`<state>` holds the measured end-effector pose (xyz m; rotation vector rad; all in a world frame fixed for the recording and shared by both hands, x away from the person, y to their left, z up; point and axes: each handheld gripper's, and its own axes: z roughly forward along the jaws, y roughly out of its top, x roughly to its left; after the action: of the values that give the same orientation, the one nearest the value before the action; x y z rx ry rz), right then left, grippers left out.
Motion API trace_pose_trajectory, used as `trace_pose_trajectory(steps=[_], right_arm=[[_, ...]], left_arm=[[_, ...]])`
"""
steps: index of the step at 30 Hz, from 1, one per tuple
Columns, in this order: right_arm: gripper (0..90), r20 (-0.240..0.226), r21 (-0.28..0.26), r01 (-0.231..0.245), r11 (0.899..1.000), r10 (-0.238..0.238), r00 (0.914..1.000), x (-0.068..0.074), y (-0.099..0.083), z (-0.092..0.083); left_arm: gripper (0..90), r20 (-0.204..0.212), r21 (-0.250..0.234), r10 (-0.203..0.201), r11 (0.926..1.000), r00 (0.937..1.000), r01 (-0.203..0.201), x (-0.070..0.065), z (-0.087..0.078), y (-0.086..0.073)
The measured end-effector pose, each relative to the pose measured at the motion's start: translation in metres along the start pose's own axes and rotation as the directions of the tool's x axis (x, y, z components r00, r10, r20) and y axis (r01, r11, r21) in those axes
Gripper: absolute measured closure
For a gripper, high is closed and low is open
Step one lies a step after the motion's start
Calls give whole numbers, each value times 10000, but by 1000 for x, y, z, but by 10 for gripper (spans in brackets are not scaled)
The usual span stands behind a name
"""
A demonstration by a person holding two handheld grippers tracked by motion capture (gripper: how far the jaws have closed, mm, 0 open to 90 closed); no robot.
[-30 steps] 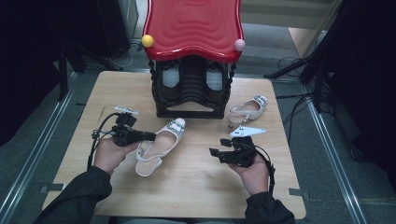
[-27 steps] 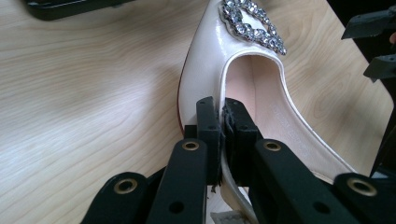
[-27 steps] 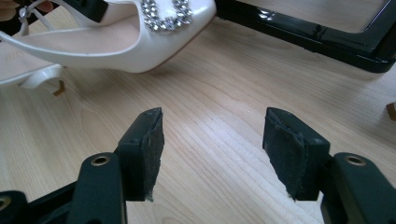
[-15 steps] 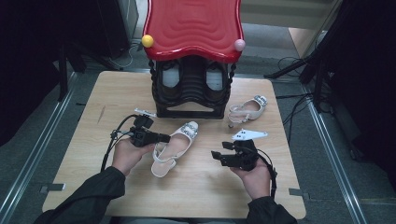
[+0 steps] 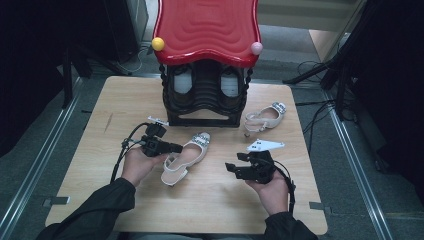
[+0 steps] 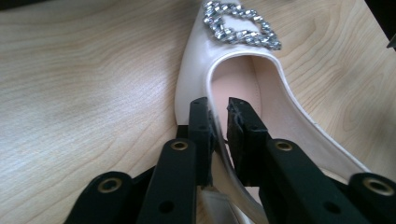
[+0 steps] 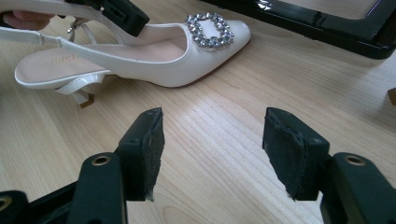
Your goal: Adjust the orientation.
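Left hand-held gripper (image 5: 172,147) sits at the centre left of the high view, its two black jaws straddling the side wall of a white slingback shoe (image 5: 186,156). Seen along those jaws, one is outside the shoe's rim and one inside, with a sliver of gap on either side. They have just been opening, so the grip looks released or nearly so, with the rim between the pads.

That shoe, cream with a sparkling buckle on its toe, lies on the table (image 5: 100,165) near the middle of the frame, toe pointing toward the upper right and heel toward the lower left.

Right hand-held gripper (image 5: 234,169), at the lower right of centre, hovers over bare wood with its jaws spread wide and nothing between them.

A second matching shoe (image 5: 264,117) rests farther back at the upper right, just beside a black shoe rack (image 5: 205,95) with a glossy red top (image 5: 207,27).

Judging by the layout, the first shoe seems freshly set down in front of the rack. Likely left to do: bring the pair together or stow them.
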<state>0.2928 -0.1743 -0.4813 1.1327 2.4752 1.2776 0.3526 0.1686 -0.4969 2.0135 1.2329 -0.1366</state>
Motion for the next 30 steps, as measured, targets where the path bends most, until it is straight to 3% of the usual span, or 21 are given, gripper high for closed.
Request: trace_pose_trajectory(steps=[6,10,16,20,23,30], right_arm=[[394,7,-14,-72,10000,72,10000,-2,0,-1],[395,24,-58,-22,10000,22,10000,-4,2,-1],[397,128,24,-241,9997,241,9996,-13,4,0],[402,205,-140,-441,9989,444,9988,-21,6,1],[412,313,-234,-539,9983,546,9980,-26,8,1],[449,632,-398,-717,9966,741,9952,-38,16,4]], left_arm=[[722,-114,-31,568,9984,9983,-568,-8,-23,1],[708,-188,-119,712,9974,9973,-714,-9,-38,-2],[744,-142,-250,472,9986,9988,-475,-7,-57,-10],[814,-75,-130,449,9989,9990,-449,-6,-62,-16],[858,-129,-48,667,9978,9977,-668,-8,-62,-20],[894,-121,88,607,9981,9981,-606,-8,-61,-29]])
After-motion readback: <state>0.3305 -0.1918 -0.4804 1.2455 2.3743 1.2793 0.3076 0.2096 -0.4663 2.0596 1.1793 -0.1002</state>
